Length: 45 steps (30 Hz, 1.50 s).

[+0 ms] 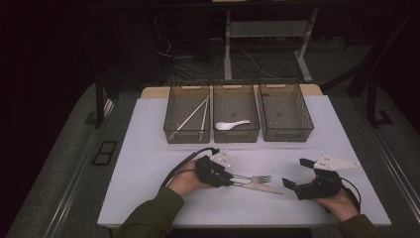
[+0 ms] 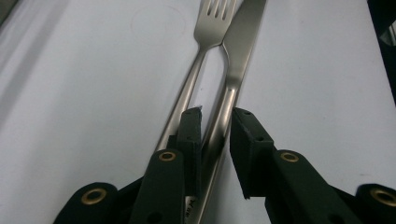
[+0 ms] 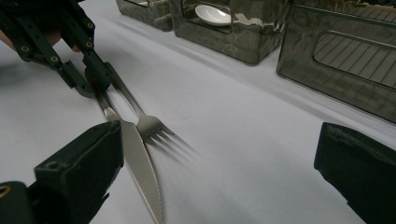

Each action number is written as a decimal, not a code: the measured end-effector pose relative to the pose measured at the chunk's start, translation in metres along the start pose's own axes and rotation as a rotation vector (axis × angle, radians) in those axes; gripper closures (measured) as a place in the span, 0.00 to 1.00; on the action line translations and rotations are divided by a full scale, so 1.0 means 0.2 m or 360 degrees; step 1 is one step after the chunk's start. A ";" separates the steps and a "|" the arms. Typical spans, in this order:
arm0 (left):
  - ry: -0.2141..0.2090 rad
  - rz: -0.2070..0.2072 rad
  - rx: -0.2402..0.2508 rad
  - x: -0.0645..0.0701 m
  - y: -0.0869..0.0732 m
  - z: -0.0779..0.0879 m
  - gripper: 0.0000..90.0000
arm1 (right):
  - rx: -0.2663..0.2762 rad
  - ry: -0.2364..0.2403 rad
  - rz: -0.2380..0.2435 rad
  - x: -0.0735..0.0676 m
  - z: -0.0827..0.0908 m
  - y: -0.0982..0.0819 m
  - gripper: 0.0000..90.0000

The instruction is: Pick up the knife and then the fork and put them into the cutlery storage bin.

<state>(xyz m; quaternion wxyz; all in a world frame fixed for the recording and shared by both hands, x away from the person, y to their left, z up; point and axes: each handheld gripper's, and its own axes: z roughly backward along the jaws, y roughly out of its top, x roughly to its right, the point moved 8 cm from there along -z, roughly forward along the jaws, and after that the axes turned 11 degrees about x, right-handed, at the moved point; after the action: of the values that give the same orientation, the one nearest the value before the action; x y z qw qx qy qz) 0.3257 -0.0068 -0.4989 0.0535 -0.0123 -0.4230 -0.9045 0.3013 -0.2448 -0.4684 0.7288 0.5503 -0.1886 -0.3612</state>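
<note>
three mesh bins (image 1: 236, 119), two chopsticks (image 1: 190, 118), one white spoon (image 1: 231, 125), one fork (image 1: 253, 178), one knife (image 1: 261, 187)

Both grippers are matte black: the left gripper (image 1: 229, 179) with a black cable looping off its back and a pale three-cornered plate on top, the right gripper (image 1: 295, 174) wearing the same plate. Brass-ringed rivets dot the linkage arms, small screws sit in the blocky pads (image 2: 190, 135). An olive-green sleeve (image 1: 151, 214) covers the left forearm.

A white table (image 1: 148, 163) stands in a dim room, with tangled cables (image 1: 198, 59) on the grey floor (image 1: 59, 163) behind.
</note>
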 end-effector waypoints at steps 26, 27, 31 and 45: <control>-0.0012 -0.0099 -0.0034 0.07 0.01 -0.04 0.84 | -0.0003 -0.0001 -0.0013 0.00 0.00 0.00 0.02; -0.0006 -0.0113 -0.0034 0.06 0.01 -0.04 0.85 | 0.0002 0.0000 -0.0015 0.00 0.00 0.00 0.02; -0.0010 -0.0110 -0.0043 0.07 0.01 -0.04 0.86 | -0.0006 0.0003 -0.0012 0.00 0.00 0.00 0.02; -0.0044 -0.0234 -0.0099 0.12 0.01 -0.03 0.87 | 0.0006 -0.0001 -0.0028 0.01 0.01 0.00 0.02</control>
<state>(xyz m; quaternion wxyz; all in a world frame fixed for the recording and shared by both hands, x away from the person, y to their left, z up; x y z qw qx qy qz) 0.3013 -0.0144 -0.4987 -0.0194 0.0048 -0.3951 -0.9184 0.3015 -0.2463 -0.4679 0.7244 0.5533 -0.1846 -0.3674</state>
